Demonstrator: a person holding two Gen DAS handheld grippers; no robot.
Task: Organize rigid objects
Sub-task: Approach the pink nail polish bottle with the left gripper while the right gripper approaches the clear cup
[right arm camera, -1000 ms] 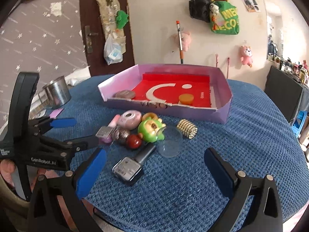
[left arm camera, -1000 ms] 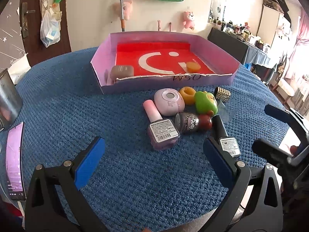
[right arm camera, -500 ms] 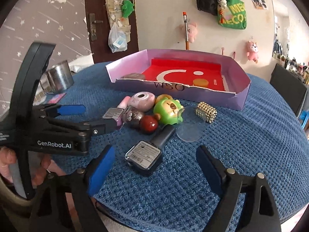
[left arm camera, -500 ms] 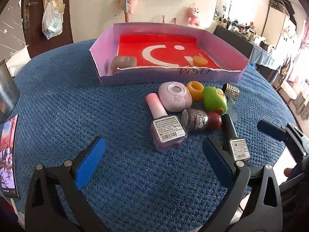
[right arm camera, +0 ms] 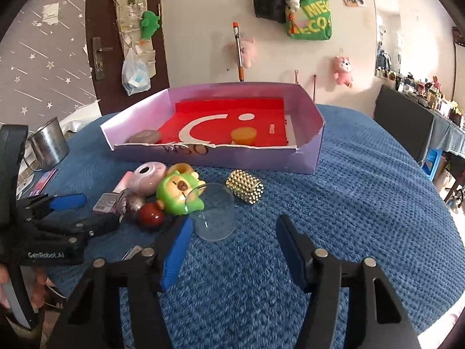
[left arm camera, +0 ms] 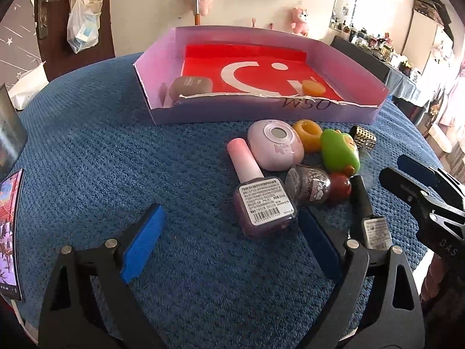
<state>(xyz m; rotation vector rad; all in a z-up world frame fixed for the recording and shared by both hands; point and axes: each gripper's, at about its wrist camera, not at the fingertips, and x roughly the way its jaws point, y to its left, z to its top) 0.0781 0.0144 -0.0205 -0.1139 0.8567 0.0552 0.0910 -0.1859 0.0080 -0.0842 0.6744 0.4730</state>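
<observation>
A purple tray (left arm camera: 261, 113) with a red floor stands at the back, holding a grey-brown case (left arm camera: 190, 85) and an orange disc (left arm camera: 312, 87). In front of it lies a pile: a pink nail polish bottle (left arm camera: 261, 203), a pink compact (left arm camera: 274, 145), a yellow ring (left arm camera: 309, 133), a green toy (left arm camera: 338, 152), a glitter bottle (left arm camera: 311, 187) and a black bottle (left arm camera: 372, 221). My left gripper (left arm camera: 231, 244) is closing just short of the pink bottle's base, nothing between its pads. My right gripper (right arm camera: 234, 250) is also closing, empty, right behind a clear round lid (right arm camera: 215, 215). A gold studded cylinder (right arm camera: 245, 187) lies beyond.
A blue textured cloth (left arm camera: 116, 145) covers the round table. A phone (left arm camera: 10, 232) lies at its left edge and a steel mug (right arm camera: 48, 145) stands at the far left. The table edge runs close behind both grippers.
The right gripper's jaws have narrowed a lot and it has shifted right, from the black bottle to the clear lid. The left gripper's jaws have narrowed slightly.
</observation>
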